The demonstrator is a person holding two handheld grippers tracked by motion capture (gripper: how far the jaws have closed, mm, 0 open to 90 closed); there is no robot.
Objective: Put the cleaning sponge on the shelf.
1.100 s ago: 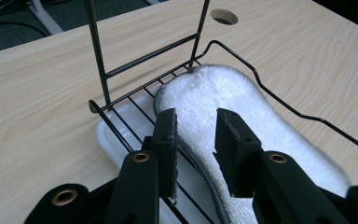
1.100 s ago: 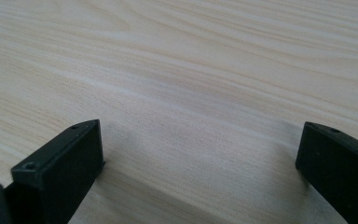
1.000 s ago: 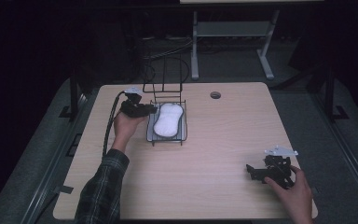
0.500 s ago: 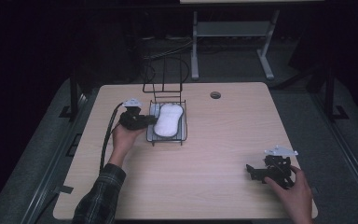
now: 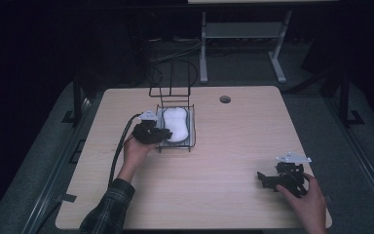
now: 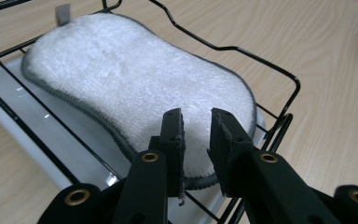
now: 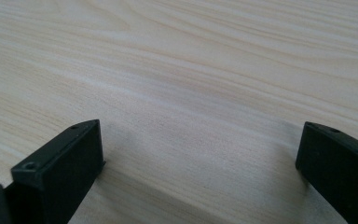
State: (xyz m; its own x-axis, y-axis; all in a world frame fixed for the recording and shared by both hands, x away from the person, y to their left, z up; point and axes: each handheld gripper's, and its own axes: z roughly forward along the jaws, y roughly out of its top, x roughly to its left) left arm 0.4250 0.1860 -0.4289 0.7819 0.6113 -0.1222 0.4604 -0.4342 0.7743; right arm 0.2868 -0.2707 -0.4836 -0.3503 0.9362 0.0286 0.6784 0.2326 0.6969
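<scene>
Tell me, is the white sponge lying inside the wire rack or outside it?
Inside. The white sponge lies flat within the wire rack, whose black rim runs around it.

Left gripper [image 5: 161,132]: black body, grey three-cornered plate on top, thick black cable trailing from it. Its black jaws are square-ended, with brass-coloured rivets at the pivots. Left forearm wears a dark plaid sleeve [image 5: 106,214]. Right gripper [image 5: 263,177]: black body, same grey plate; blocky black jaws, small screw holes.
</scene>
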